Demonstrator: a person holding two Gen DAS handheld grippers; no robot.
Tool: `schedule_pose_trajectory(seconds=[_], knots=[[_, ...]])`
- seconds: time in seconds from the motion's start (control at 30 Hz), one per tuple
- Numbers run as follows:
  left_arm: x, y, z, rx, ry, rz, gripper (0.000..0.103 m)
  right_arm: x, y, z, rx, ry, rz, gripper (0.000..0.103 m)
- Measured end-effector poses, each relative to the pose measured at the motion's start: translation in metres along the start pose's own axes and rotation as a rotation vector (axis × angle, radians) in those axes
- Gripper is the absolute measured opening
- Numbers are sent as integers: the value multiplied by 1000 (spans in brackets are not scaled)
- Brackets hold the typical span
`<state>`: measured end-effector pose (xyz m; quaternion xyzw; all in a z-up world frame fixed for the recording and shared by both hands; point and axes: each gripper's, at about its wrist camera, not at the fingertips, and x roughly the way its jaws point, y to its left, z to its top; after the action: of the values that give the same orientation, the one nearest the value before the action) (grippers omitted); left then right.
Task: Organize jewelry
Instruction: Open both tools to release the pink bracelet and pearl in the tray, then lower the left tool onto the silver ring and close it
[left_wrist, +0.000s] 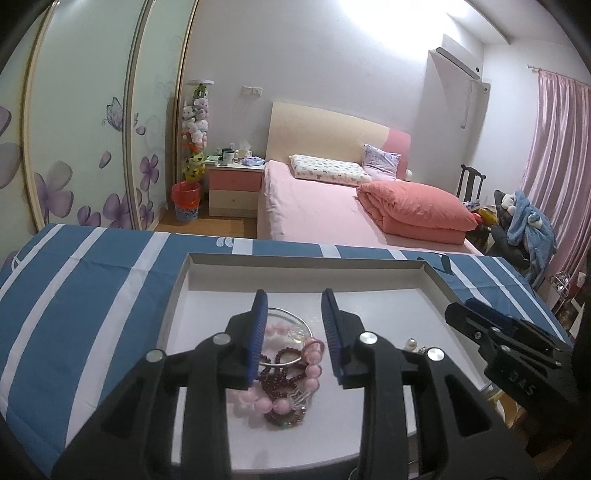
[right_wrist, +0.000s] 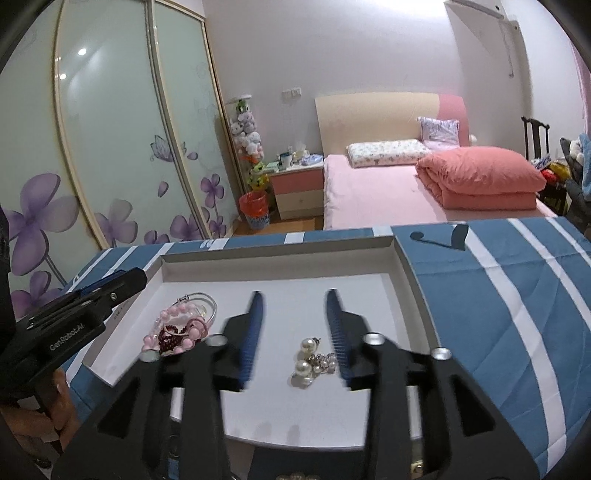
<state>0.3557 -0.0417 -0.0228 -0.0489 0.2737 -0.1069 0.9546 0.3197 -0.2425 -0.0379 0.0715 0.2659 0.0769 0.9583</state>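
- Two grippers, both over a shallow white tray (left_wrist: 369, 275) on a blue-and-white striped cloth (left_wrist: 74, 280).
- Left gripper (left_wrist: 293, 338): fingers spread, grasping nothing, levelled forward above a bracelet heap (left_wrist: 286, 373), pink and dark red beads with a silver bangle, at 9 o'clock in the tray.
- Right gripper (right_wrist: 295, 334): fingers apart, empty, pointed toward 12 o'clock over a pearl earring cluster (right_wrist: 312, 360), which lies near its right finger (right_wrist: 338, 336), touching or apart unclear.
- Heap and cluster: well apart.
- Bed (left_wrist: 332, 206): beyond the tray, at 12 o'clock.
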Motion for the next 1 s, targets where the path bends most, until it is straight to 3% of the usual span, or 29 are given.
schedule_pose_trajectory(seconds=[0.33,0.63,1.0], knots=[[-9,-3,1,14,-7,15,31,-11,4,3,-21,-29,3,39],[-42,-10,-11,33,-8,0,31,-45,5,-6,-33,-51,-4,39],[-67,-31,-57,73,97,-46,34,-98,-5,-45,-10,-31,-21,39]])
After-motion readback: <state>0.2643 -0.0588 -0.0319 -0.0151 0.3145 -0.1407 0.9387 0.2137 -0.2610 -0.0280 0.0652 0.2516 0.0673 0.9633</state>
